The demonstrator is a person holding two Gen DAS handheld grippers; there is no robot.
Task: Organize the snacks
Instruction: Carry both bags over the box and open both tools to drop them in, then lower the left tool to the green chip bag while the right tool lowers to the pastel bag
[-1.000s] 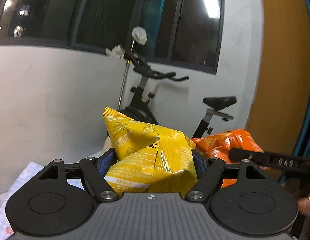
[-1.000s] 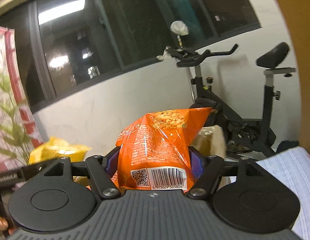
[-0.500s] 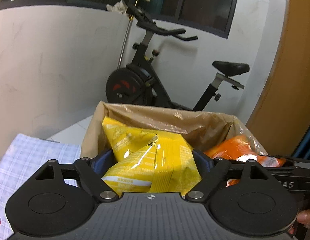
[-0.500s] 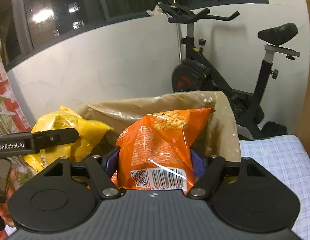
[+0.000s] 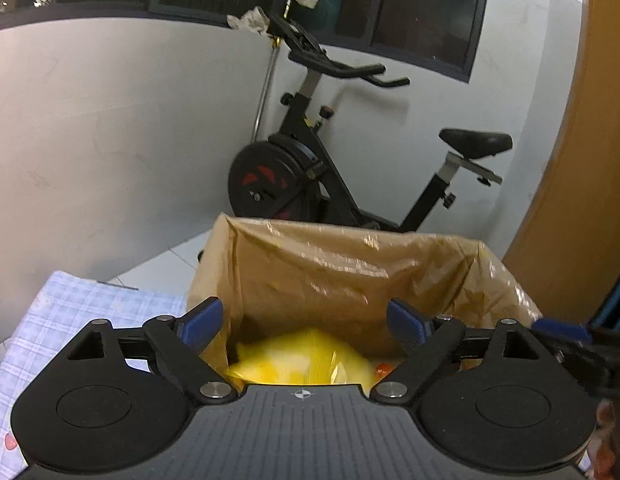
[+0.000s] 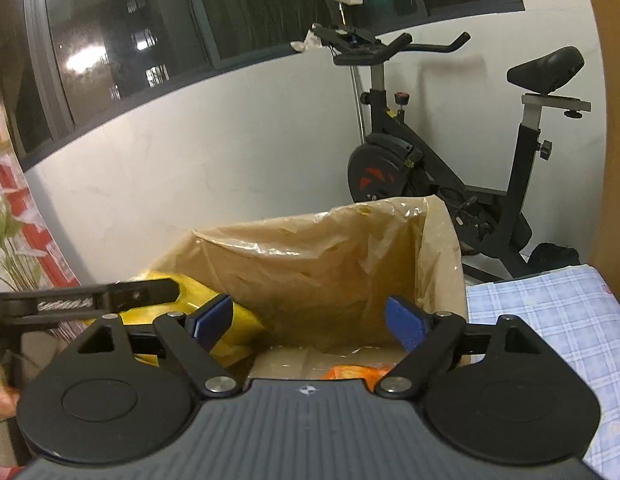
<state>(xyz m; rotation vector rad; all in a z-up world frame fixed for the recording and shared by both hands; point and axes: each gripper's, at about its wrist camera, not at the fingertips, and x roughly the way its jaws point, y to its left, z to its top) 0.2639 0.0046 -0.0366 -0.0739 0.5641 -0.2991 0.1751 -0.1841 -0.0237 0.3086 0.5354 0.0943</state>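
Note:
A cardboard box lined with a brown plastic bag [image 5: 349, 272] [image 6: 310, 264] stands right below both grippers. My left gripper [image 5: 304, 326] hangs over its left half, jaws opening and nothing between the blue pads. The yellow snack bag [image 5: 298, 364], blurred, lies loose inside the box beneath it. My right gripper [image 6: 308, 322] is over the right half, jaws also opening and empty. The orange snack bag [image 6: 357, 372] lies on the box floor under it. The yellow bag [image 6: 246, 320] shows at the left of the right wrist view, behind one finger of the left gripper [image 6: 110, 300].
A black exercise bike [image 5: 310, 184] [image 6: 429, 168] stands behind the box against the white wall. Blue checked cloth [image 5: 70, 312] [image 6: 549, 320] covers the surface on both sides. An orange door panel [image 5: 581, 160] is at the right, a plant [image 6: 6, 232] at the far left.
Both grippers have tilted down over the lined box and opened. The yellow bag has left the left gripper and the orange bag the right; both now lie inside the box.

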